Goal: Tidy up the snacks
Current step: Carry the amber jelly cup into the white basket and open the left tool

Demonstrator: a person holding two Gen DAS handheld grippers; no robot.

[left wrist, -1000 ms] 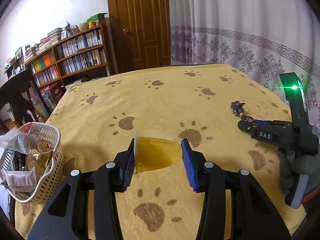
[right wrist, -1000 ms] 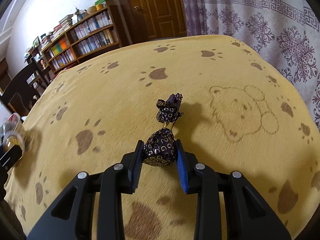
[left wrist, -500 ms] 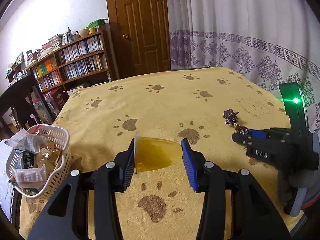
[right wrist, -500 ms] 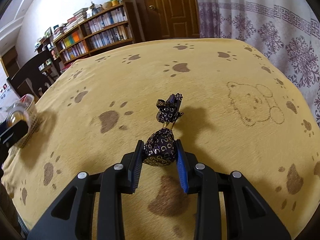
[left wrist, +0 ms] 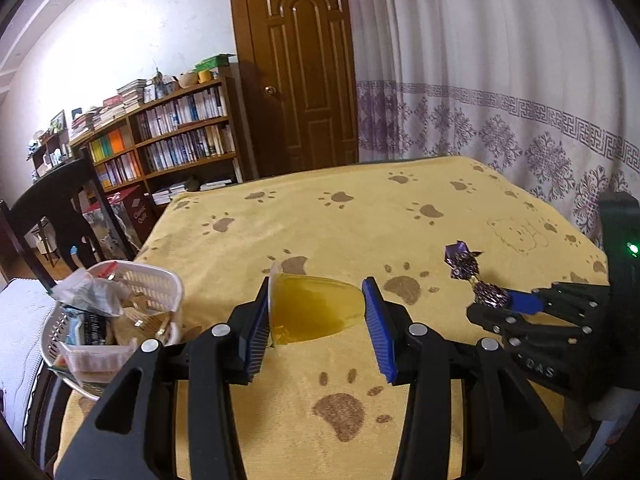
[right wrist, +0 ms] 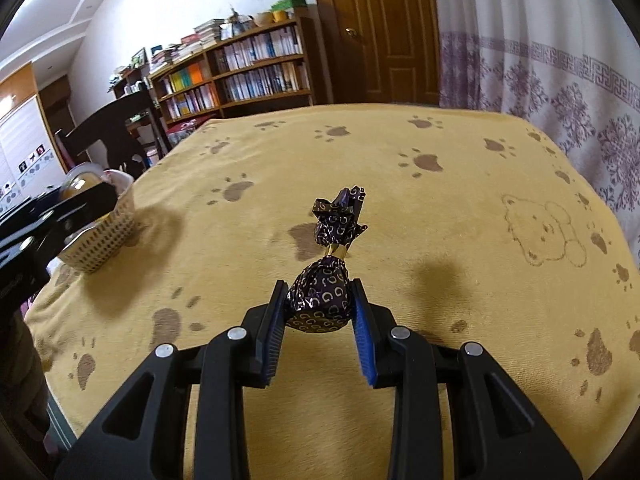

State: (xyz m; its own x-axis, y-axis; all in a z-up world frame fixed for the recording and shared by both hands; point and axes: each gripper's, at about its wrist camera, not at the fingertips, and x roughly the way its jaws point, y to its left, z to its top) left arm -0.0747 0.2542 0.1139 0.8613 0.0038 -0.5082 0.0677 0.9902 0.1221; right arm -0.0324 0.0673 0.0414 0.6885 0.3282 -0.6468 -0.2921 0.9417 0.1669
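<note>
Left wrist view. My left tongs [left wrist: 316,316] are clenched on a translucent yellow plastic jelly cup [left wrist: 314,306], held on its side above the surface [left wrist: 360,216], which is covered in a yellow cloth with brown paw prints. The white plastic lattice basket [left wrist: 158,284], already holding wrapped snacks, stands at the near left edge of the surface, just beside the left tongs. My right tongs [left wrist: 490,300] appear at the right edge, gripping a dark purple foil-wrapped candy with a twisted top [left wrist: 464,264]. Legible text: "DAS" on the right tongs' body; "Classic" on a red box [left wrist: 134,210] on the floor by the bookshelf [left wrist: 176,136].

Right wrist view. My right tongs [right wrist: 320,312] are clenched on the round body of the purple candy [right wrist: 322,300], the twisted end pointing forward. The wrapper carries a repeated gold "G" pattern. The basket [right wrist: 102,240] lies well apart to the left, partly behind the left tongs.

Hazards, as I judge them. The cup's smooth tapered wall could slip out of the pads if tilted. Both tongs converging on one basket could collide. The basket sits near the edge and could be pushed off.
</note>
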